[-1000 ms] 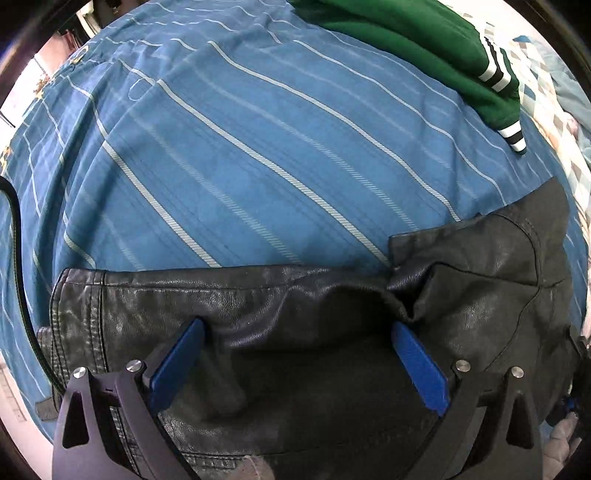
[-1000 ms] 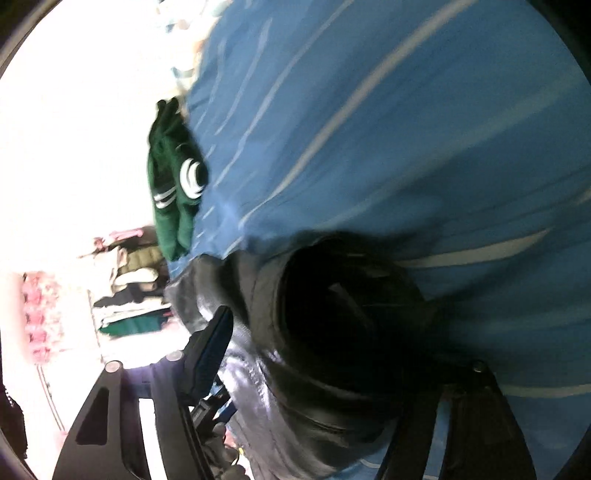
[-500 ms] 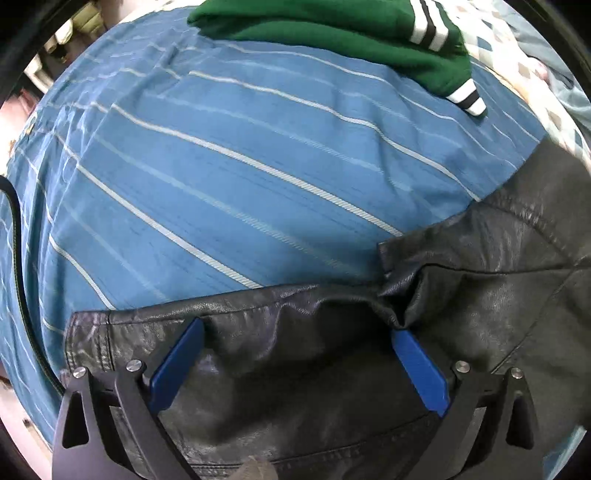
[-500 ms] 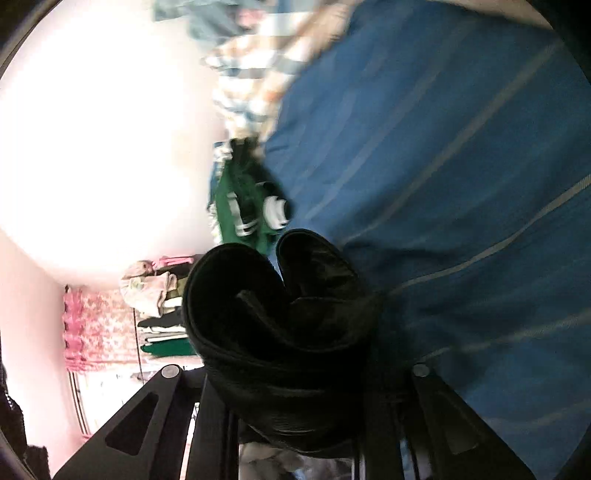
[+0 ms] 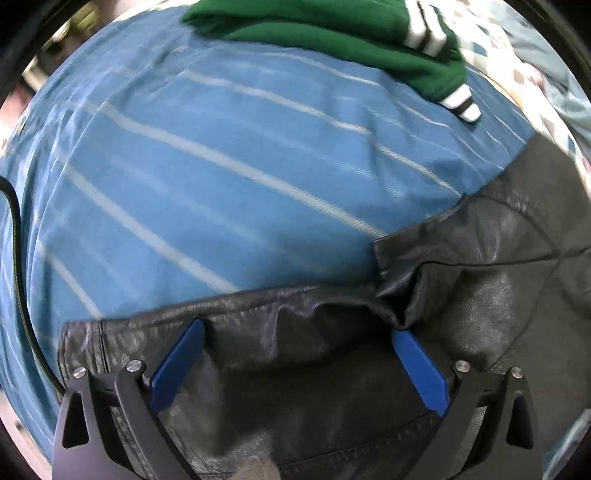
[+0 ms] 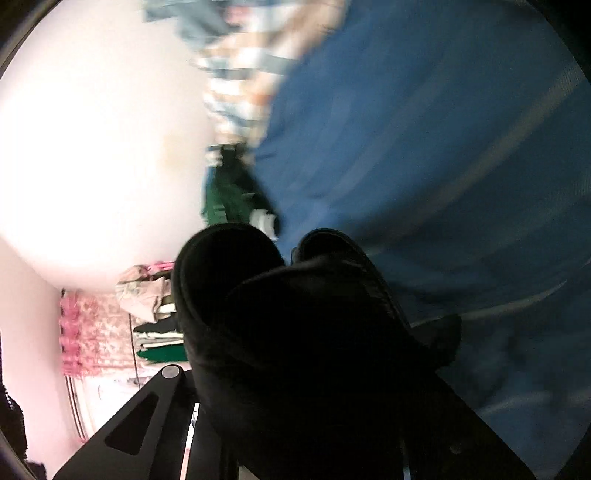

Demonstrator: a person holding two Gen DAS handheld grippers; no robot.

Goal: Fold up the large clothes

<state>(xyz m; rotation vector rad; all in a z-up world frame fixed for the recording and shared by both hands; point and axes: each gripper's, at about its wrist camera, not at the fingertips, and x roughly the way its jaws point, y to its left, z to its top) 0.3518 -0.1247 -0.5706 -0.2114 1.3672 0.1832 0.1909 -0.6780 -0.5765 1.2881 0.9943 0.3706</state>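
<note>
A black leather jacket (image 5: 480,302) lies on a blue striped bedsheet (image 5: 221,177), across the lower part of the left wrist view. My left gripper (image 5: 295,350) is open, its blue pads (image 5: 177,363) resting down on the jacket near its hem edge. In the right wrist view, my right gripper is shut on a bunched part of the black jacket (image 6: 295,332), held up off the sheet (image 6: 443,147); the leather hides its fingertips.
A folded green garment with white-striped cuffs (image 5: 332,33) lies at the far side of the bed, also in the right wrist view (image 6: 229,195). A patterned quilt (image 5: 517,66) lies far right. A clothes rack (image 6: 147,325) stands by a pink wall.
My right gripper closed on the jacket and lifted it, swinging toward the wall. The left view moved forward over the jacket; the green garment looks nearer. Left jaws stay open.
</note>
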